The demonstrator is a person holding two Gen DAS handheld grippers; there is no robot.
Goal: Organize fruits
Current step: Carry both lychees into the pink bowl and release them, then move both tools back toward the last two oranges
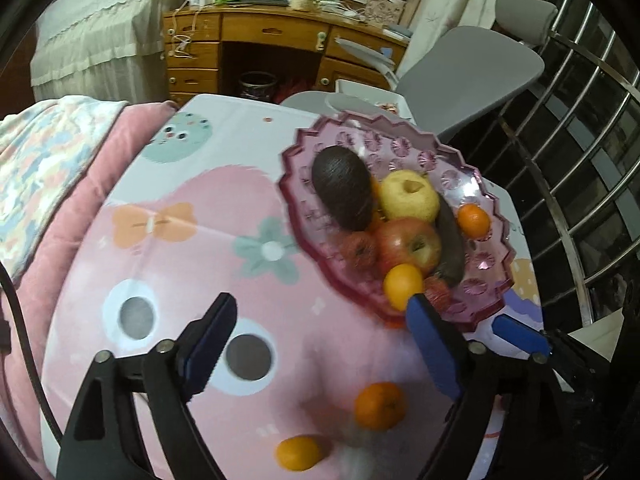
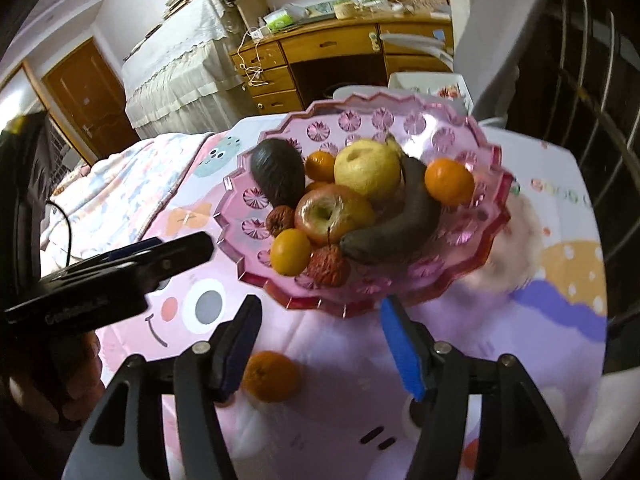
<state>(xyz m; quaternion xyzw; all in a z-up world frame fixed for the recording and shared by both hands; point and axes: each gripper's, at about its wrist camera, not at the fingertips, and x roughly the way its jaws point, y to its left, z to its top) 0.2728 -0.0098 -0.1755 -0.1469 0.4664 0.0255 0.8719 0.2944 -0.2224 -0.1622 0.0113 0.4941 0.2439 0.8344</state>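
Left claw [image 1: 320, 336] gapes empty; I see two oranges [image 1: 379, 405] just under its tips, nearer than right claw [image 2: 320, 328], also apart, bowl [image 2: 256, 196] ahead.

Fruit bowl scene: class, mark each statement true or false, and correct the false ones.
1. The pink bowl holds a yellow apple. True.
2. Every orange is in the bowl. False: one orange lies on the tablecloth.
3. The right gripper grips an orange. False: its jaws stand open and empty.
4. The left gripper is open. True.
5. A dark avocado lies in the bowl. True.
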